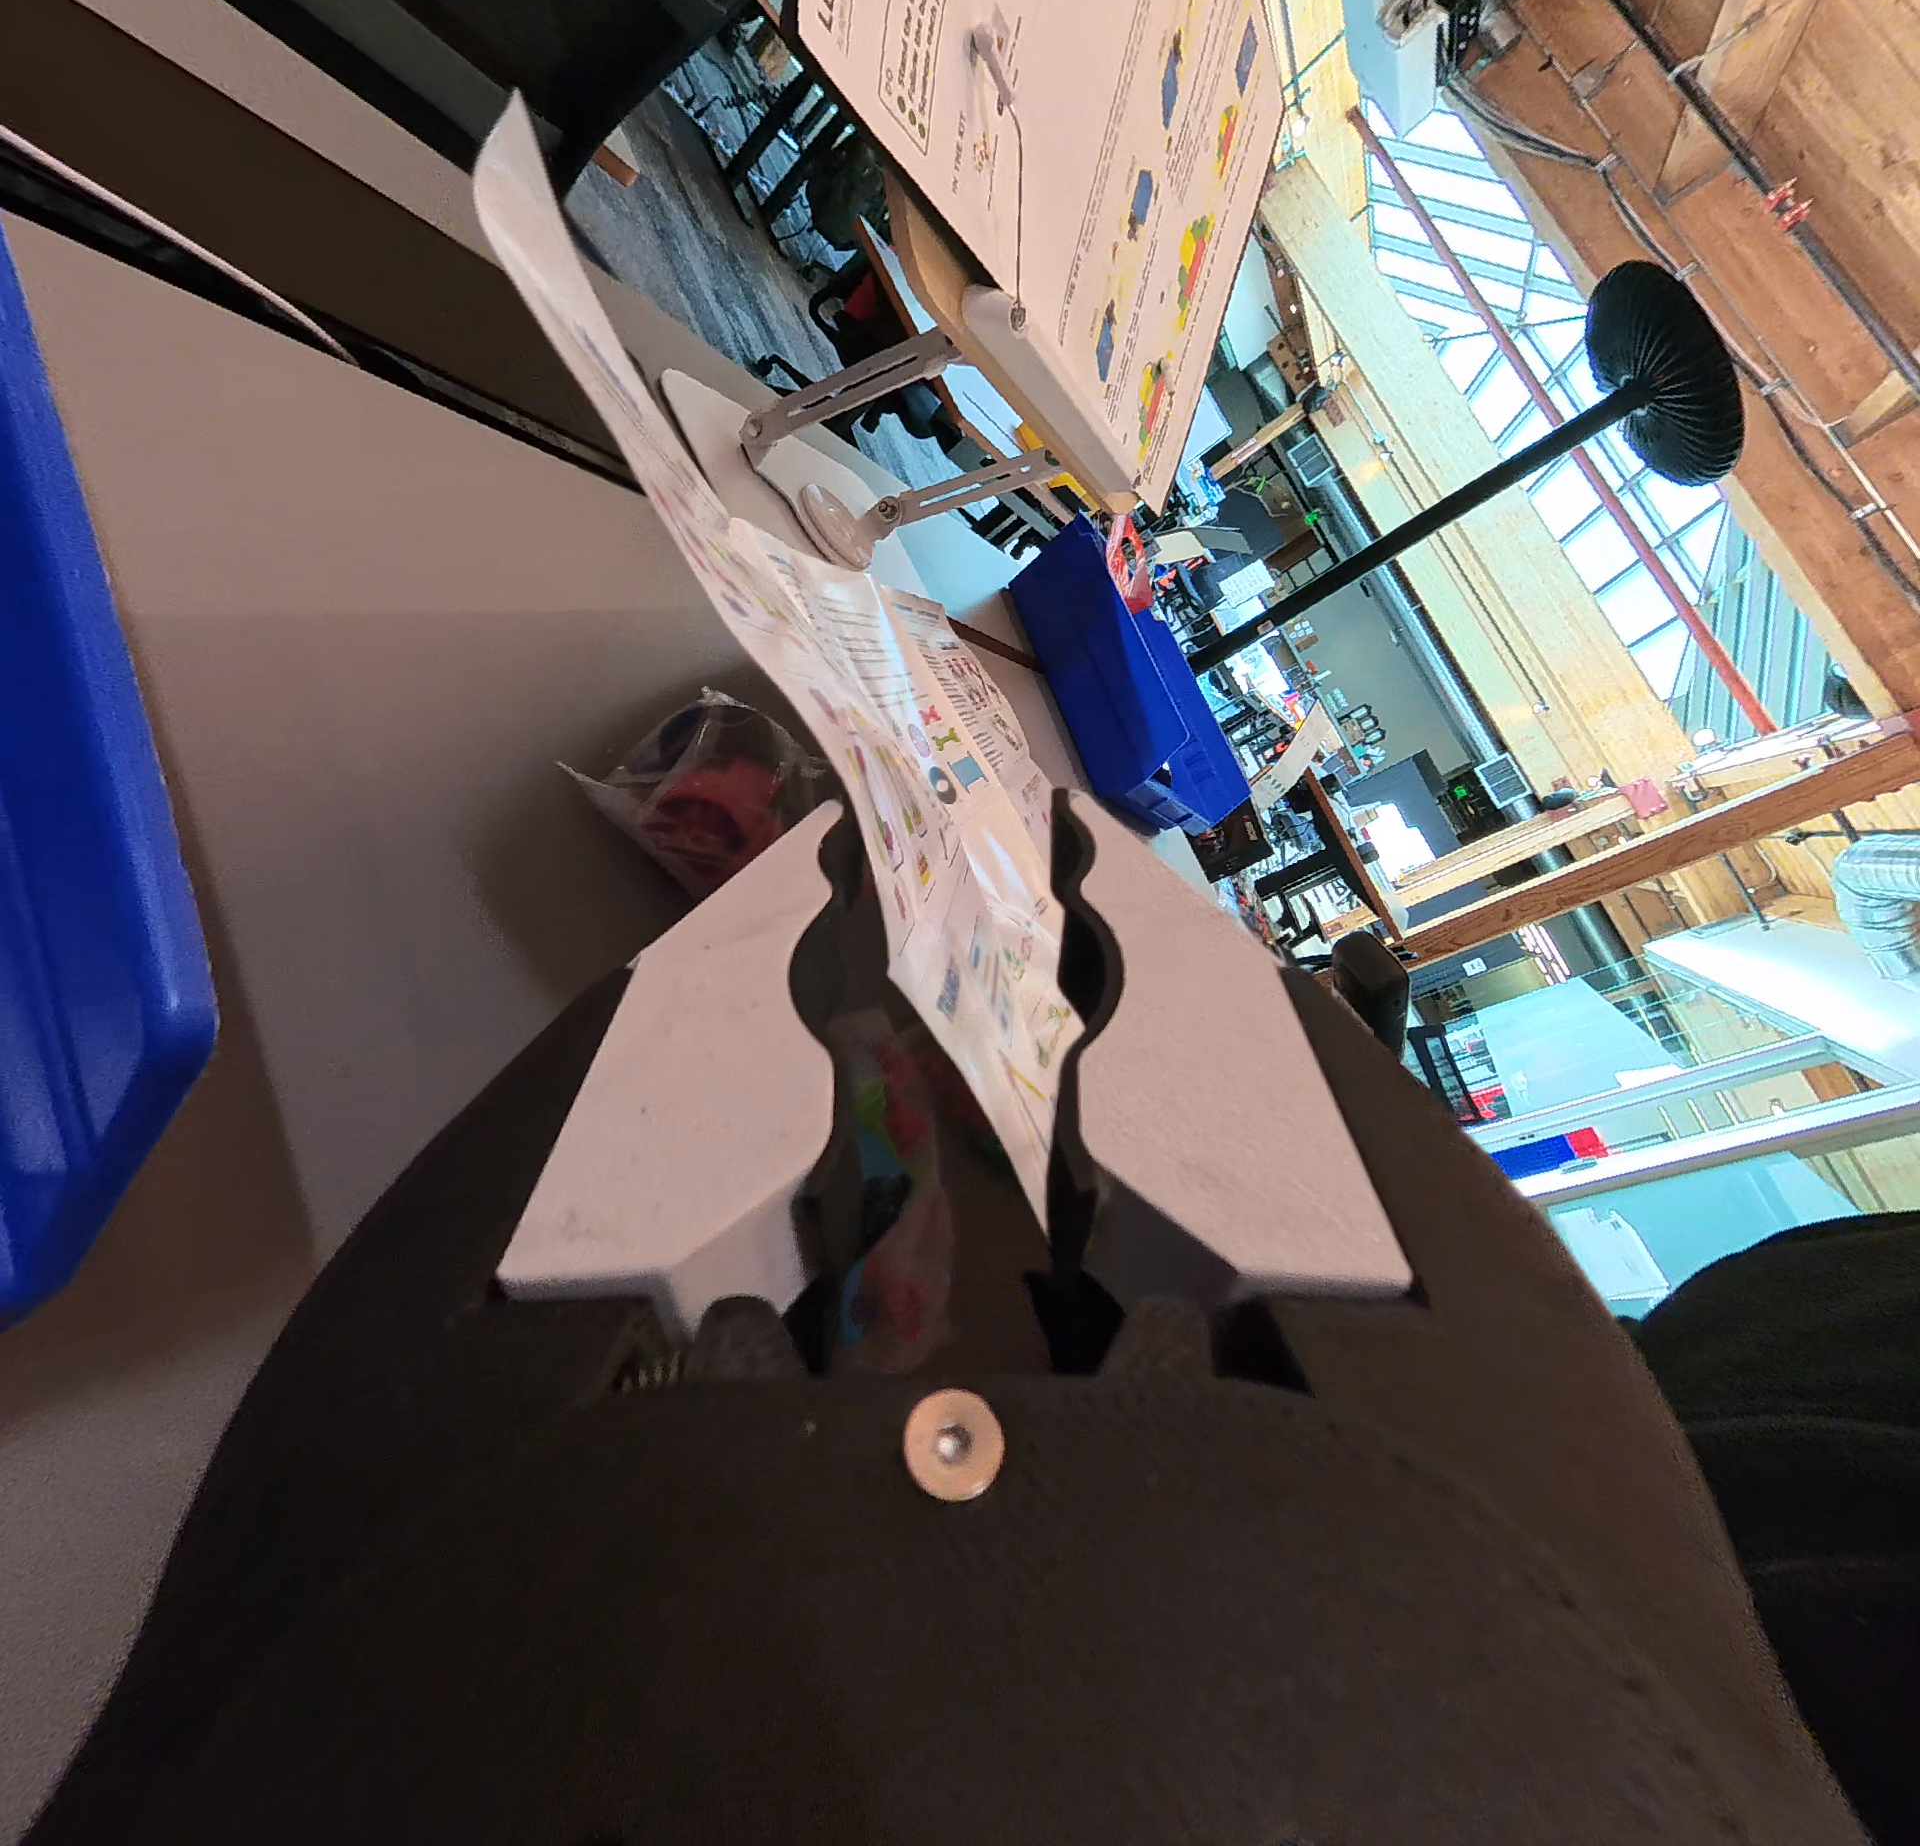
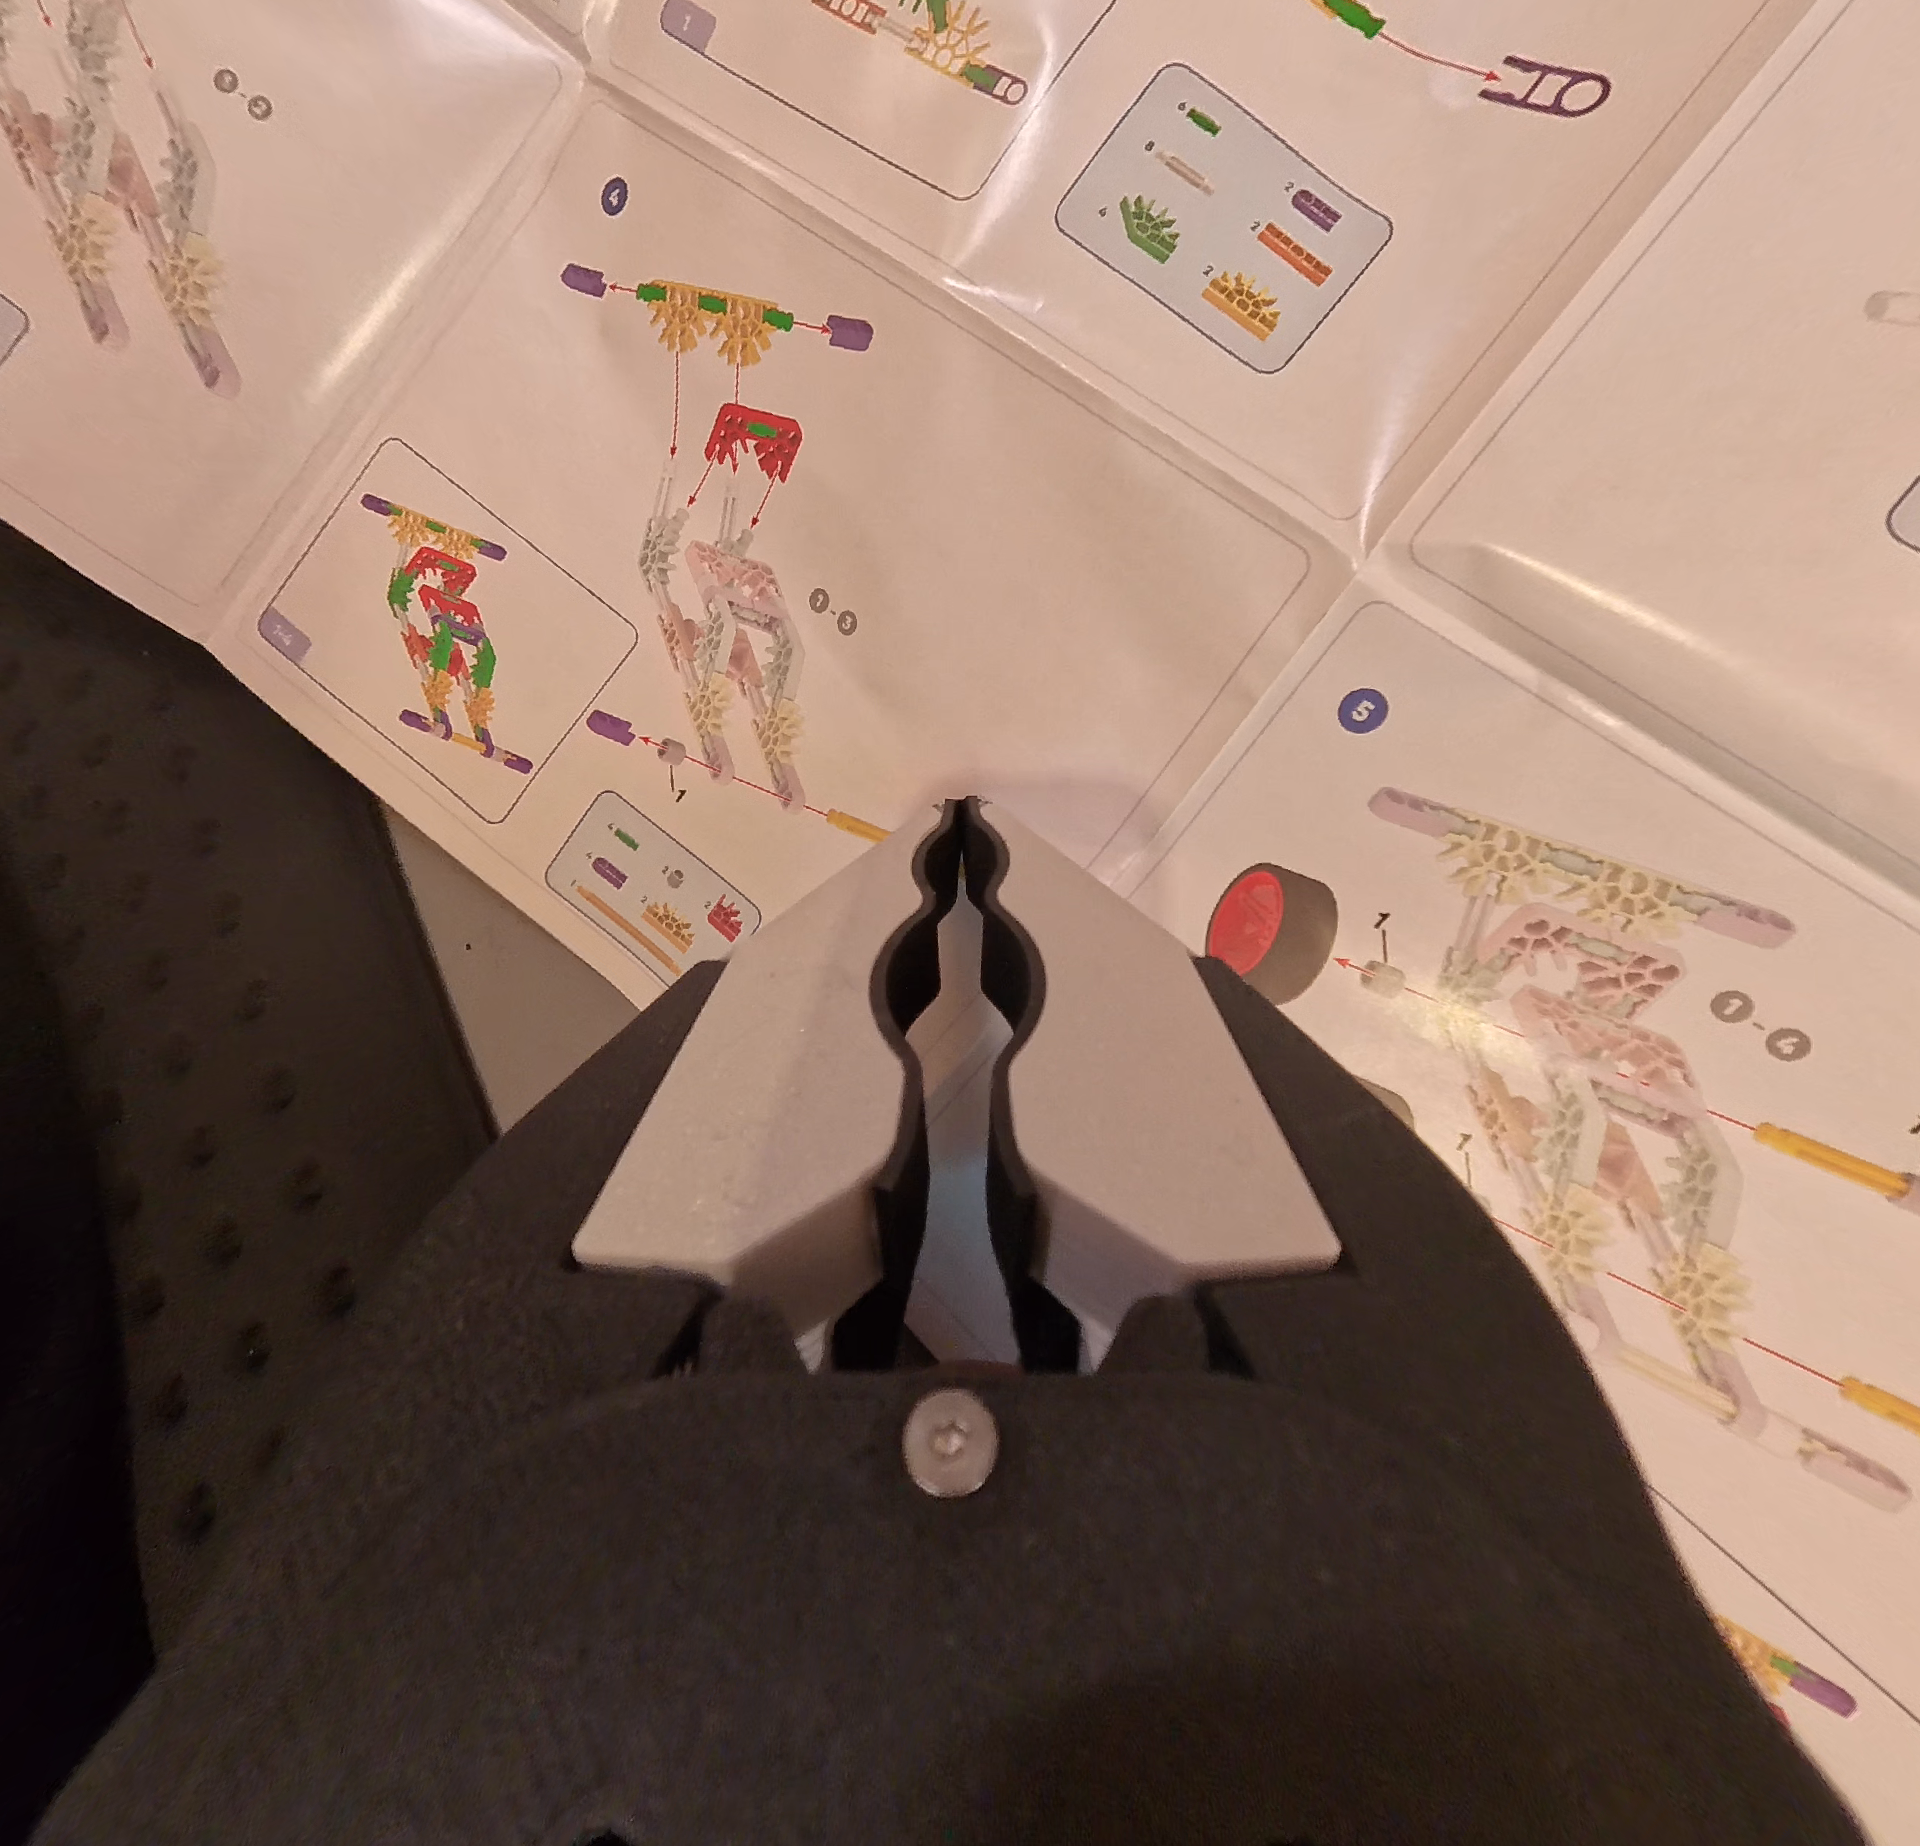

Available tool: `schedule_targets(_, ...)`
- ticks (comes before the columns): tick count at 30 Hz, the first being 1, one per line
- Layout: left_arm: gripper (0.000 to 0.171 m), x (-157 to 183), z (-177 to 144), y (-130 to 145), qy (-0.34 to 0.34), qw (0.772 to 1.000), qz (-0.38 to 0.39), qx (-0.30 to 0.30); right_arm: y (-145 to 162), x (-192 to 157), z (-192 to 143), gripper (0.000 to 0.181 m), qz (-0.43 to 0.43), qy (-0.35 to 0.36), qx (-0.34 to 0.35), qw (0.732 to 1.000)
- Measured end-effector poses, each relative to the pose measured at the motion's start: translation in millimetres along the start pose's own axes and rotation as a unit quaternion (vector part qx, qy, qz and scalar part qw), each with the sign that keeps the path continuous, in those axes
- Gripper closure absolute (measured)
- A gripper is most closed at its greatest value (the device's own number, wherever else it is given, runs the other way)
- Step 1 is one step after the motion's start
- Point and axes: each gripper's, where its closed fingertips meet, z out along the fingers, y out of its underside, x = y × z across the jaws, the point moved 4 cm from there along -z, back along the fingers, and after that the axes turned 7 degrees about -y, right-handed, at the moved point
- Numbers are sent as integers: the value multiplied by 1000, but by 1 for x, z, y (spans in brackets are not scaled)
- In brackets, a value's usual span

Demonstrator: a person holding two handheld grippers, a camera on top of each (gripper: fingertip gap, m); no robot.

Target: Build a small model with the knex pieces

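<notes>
A large folded instruction sheet with coloured build diagrams (image 1: pixel 883 674) arcs up off the pale table (image 1: pixel 364 653) and runs between my left gripper's fingers. My left gripper (image 1: pixel 948 804) is open; the sheet lies close to its right finger (image 1: pixel 1195 1017). A clear bag of coloured parts (image 1: pixel 717 778) lies on the table just beyond the left finger. Another bag of parts (image 1: pixel 894 1173) shows low in the gap between the fingers. In the right wrist view the same sheet (image 2: pixel 987 549) fills the frame. My right gripper (image 2: pixel 966 807) is shut, its tips pinching the sheet near its edge.
A blue bin (image 1: pixel 73 861) stands close at the left and another blue bin (image 1: pixel 1112 684) farther back. A white stand with metal arms (image 1: pixel 831 446) holds a printed board (image 1: pixel 1039 134). Dark fabric (image 2: pixel 156 965) lies at the left of the right wrist view.
</notes>
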Motion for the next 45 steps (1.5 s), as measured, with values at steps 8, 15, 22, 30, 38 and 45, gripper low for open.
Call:
schedule_targets(8, 132, 5, 6, -4, 10, 1000, -8, 0, 3, -3, -1, 181, 4, -6, 11, 1000)
schedule_targets(15, 152, 7, 14, -3, -5, 1000, 10, -10, 3, -2, -1, 181, 5, -9, 18, 1000)
schedule_targets(22, 171, 10, 13, -6, -17, 999, 33, -2, 2, -2, -1, 181, 6, -11, 21, 1000)
schedule_targets(30, 171, 17, 13, -7, -23, 998, 56, -4, 2, -3, -1, 181, 9, -14, 24, 1000)
schedule_targets(38, 171, 22, 12, -8, -22, 998, 61, -3, 2, -4, 0, 181, 8, -12, 26, 1000)
schedule_targets(45, 171, 23, 12, -8, -25, 998, 64, -4, 2, -4, 0, 181, 9, -14, 27, 999)
